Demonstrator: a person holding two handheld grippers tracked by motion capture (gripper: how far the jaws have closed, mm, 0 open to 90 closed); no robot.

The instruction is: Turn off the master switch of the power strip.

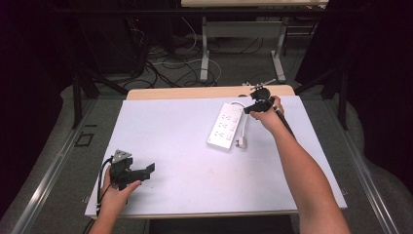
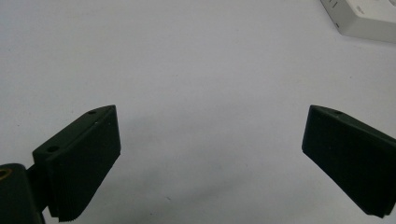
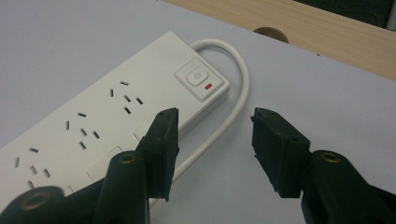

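A white power strip (image 1: 225,126) lies on the white table top (image 1: 185,165), right of the middle, with its white cable (image 1: 243,127) looping beside it to a plug (image 1: 241,143). My right gripper (image 1: 251,108) hovers at the strip's far end, jaws open. In the right gripper view, the right gripper (image 3: 215,140) is just above the cable (image 3: 243,88), beside the strip (image 3: 93,121) and near its switch (image 3: 198,77) with a red light; nothing is pinched. My left gripper (image 1: 148,170) rests at the near left, open wide. The left gripper (image 2: 210,154) has only bare table between its jaws.
A strip of bare wood (image 1: 195,91) runs along the table's far edge, with a round hole (image 3: 271,32) in it. A corner of the power strip (image 2: 369,18) appears at the top right of the left gripper view. Beyond the table are cables on the floor and another table's legs (image 1: 204,53).
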